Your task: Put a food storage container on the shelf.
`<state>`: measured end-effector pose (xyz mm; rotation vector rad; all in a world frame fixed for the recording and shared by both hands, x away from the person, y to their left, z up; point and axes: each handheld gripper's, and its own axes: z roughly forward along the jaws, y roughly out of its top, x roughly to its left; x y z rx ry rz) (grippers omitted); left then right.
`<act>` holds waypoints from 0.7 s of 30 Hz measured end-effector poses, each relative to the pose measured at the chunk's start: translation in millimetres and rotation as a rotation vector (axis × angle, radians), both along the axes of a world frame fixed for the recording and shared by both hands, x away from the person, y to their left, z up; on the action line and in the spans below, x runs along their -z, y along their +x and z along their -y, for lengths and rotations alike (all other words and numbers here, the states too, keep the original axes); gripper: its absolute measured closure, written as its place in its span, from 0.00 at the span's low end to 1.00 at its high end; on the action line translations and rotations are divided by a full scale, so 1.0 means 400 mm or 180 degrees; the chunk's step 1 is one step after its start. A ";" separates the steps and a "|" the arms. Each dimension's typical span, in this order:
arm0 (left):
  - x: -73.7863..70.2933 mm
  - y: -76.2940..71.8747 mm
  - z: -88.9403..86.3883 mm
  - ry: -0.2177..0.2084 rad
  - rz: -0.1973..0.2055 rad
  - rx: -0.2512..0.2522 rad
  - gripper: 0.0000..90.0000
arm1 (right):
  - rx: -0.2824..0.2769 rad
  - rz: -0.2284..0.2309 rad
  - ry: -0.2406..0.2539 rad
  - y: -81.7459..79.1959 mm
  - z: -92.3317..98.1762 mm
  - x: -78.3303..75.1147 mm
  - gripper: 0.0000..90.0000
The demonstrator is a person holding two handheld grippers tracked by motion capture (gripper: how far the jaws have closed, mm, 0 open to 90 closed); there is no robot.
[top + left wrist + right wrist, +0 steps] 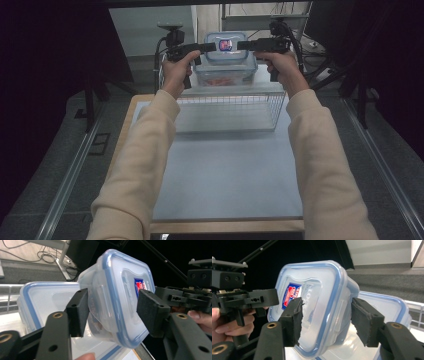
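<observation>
A small clear box with a blue-rimmed lid and a red and blue label (226, 47) (117, 290) (319, 290) sits on the lid of a bigger clear blue-rimmed box (225, 75) (42, 297) (387, 305). My left gripper (210, 47) (112, 312) reaches in from the left and my right gripper (242, 45) (327, 320) from the right. Each has one jaw over the small box's lid and one under its base. The pads stand close to the box without pressing, so both are open. Across the box, each gripper view shows the other gripper: right (180, 297), left (262, 298).
A white wire basket (230, 107) stands on the far part of a pale mat (225, 170) on the table, just in front of the bigger box, which has something pinkish inside. Dark stands and cables flank the table's far end.
</observation>
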<state>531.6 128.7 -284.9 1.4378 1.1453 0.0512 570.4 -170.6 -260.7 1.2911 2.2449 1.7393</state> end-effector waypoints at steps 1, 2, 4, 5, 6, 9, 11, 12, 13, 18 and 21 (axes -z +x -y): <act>0.001 0.002 0.000 -0.0017 -0.0013 -0.0020 0.47 | 0.0027 -0.0011 0.0039 0.001 0.000 0.003 0.47; 0.002 0.004 0.001 -0.0008 -0.0018 -0.0034 0.47 | 0.0044 -0.0014 0.0053 0.002 0.001 0.006 0.46; 0.006 0.008 0.001 0.0032 -0.0040 -0.0014 0.43 | 0.0114 -0.0012 0.0033 0.001 -0.001 0.008 0.44; 0.007 0.009 0.000 0.0034 -0.0038 -0.0016 0.42 | 0.0132 -0.0010 0.0010 0.002 -0.001 0.009 0.43; 0.009 0.010 -0.001 0.0007 -0.0049 -0.0016 0.41 | 0.0157 -0.0011 0.0001 0.003 0.000 0.010 0.43; 0.011 0.012 -0.008 0.0007 -0.0072 -0.0047 0.35 | 0.0196 0.0001 0.0000 0.001 0.005 0.011 0.43; 0.012 0.009 -0.017 0.0000 -0.0053 -0.0069 0.33 | 0.0194 0.0006 0.0017 -0.003 0.010 0.013 0.42; 0.012 0.006 -0.020 0.0020 -0.0040 -0.0079 0.33 | 0.0204 0.0024 0.0007 -0.006 0.013 0.013 0.42; 0.011 0.001 -0.024 0.0039 -0.0015 -0.0097 0.33 | 0.0226 0.0044 0.0007 -0.010 0.017 0.013 0.42; 0.011 -0.031 -0.034 0.0116 0.0069 -0.0065 0.37 | 0.0271 0.0097 0.0044 -0.031 0.047 0.011 0.42; 0.013 -0.053 -0.035 0.0207 0.0103 -0.0033 0.37 | 0.0268 0.0115 0.0033 -0.051 0.063 0.008 0.42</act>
